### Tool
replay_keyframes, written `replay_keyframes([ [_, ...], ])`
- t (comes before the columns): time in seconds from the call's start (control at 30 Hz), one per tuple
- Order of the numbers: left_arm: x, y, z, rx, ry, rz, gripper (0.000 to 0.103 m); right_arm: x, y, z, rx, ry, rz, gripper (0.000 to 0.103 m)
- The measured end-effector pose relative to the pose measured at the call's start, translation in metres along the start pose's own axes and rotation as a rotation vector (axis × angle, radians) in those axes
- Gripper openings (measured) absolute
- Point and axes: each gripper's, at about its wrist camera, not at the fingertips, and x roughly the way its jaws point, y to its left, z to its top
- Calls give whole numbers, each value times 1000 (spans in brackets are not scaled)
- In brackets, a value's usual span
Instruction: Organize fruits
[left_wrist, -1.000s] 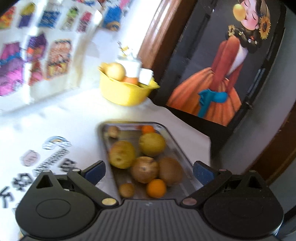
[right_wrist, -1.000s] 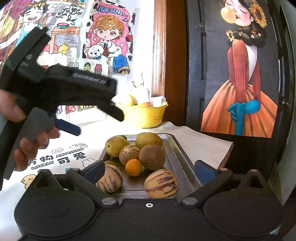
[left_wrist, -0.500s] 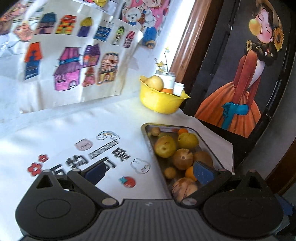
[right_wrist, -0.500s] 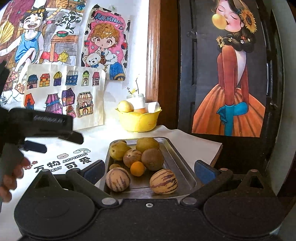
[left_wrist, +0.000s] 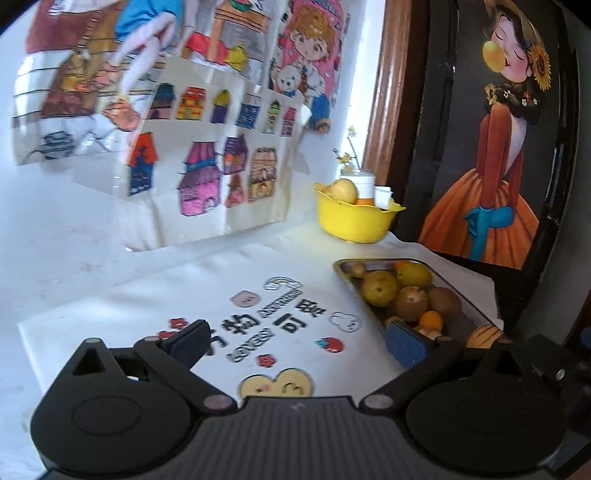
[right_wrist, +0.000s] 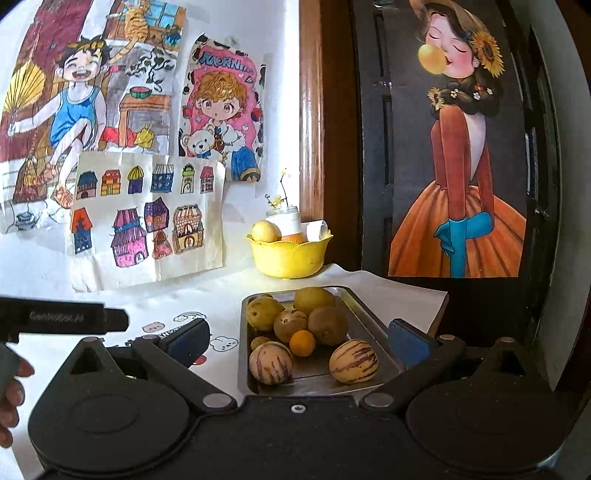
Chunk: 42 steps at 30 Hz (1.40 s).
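Fruits (right_wrist: 291, 325) fill metal tray (right_wrist: 369, 314) near table's right edge.

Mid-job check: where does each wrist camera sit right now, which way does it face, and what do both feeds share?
Left wrist: sits on the left claw, open, low over the printed tablecloth, facing the wall drawings; metal tray off to its right.
Right wrist: sits on the right claw, open, aimed straight at the tray; the other claw's body and the person's fingers show at the left edge.
Shared: tray of fruit, yellow bowl, wall drawings, painted door.
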Motion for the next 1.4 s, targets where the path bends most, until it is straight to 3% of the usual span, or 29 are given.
replay_keyframes([
  [0.17, -16, 12, -11, 31, -18, 44, 103, -15, 8, -7, 33, -9, -25, 102],
  [0.73, -54, 54, -58, 10, -55, 70, 103, -64, 27, -44, 93, -90, -17, 102],
  [0.9, -54, 61, -67, 12, -27, 56, 103, -59, 32, -55, 73, -51, 24, 103],
  [1.23, -71, 72, -81, 17, -70, 98, 103, -55, 43, -69, 48, -24, 48, 102],
  [1.4, -76, 74, -89, 28, -85, 154, 103, -54, 46, -76, 39, -5, 76, 103],
])
